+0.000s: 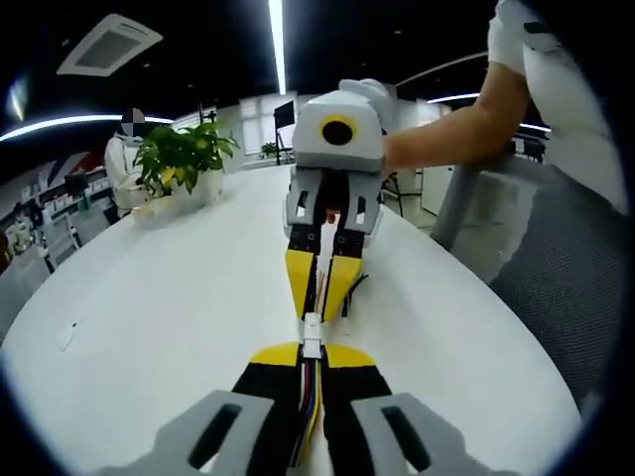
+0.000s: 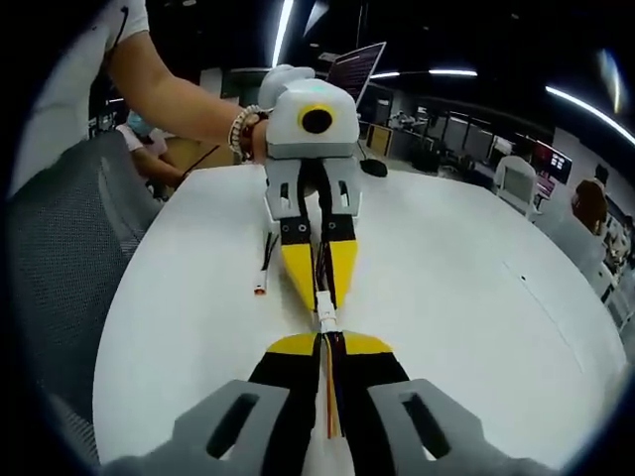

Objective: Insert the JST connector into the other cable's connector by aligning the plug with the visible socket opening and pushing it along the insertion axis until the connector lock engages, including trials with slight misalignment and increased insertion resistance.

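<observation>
Two grippers, left (image 1: pixel 312 359) and right (image 2: pixel 327 346), fingers pinching two cables, plugs (image 1: pixel 312 335) meeting mid-counter (image 1: pixel 149 307); right gripper view adds one loose cable (image 2: pixel 266 260).

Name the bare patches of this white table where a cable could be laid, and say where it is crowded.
Free: the table between the potted plant and the left gripper; also the wide stretch beside the joined white connectors. Crowded: the centre line where both grippers meet, and beside the loose cable.
</observation>
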`<action>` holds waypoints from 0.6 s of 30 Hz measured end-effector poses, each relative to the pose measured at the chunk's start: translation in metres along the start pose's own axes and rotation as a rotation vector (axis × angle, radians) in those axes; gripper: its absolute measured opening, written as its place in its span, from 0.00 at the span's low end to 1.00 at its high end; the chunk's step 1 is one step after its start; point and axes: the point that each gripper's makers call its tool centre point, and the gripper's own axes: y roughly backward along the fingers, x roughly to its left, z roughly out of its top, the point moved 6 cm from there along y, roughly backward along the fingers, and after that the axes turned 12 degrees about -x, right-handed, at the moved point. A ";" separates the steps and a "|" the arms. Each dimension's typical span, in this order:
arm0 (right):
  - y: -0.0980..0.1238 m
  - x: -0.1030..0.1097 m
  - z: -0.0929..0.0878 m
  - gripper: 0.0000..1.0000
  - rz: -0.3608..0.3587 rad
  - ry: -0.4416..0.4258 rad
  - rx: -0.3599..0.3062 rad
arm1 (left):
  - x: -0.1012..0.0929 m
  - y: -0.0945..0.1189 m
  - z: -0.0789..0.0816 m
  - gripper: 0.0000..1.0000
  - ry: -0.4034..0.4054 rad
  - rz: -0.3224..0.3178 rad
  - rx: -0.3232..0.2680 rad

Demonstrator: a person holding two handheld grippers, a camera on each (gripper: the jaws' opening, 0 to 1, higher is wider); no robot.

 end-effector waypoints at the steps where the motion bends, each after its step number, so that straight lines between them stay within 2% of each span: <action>1: 0.000 0.000 0.000 0.04 0.000 -0.002 0.001 | 0.000 0.000 0.000 0.00 -0.003 -0.001 0.002; 9: -0.002 -0.002 0.002 0.04 -0.011 0.000 -0.008 | 0.002 0.003 0.002 0.00 -0.020 0.001 0.001; 18: -0.005 -0.003 0.001 0.04 -0.014 -0.010 -0.022 | 0.001 0.001 0.001 0.00 -0.034 -0.006 0.026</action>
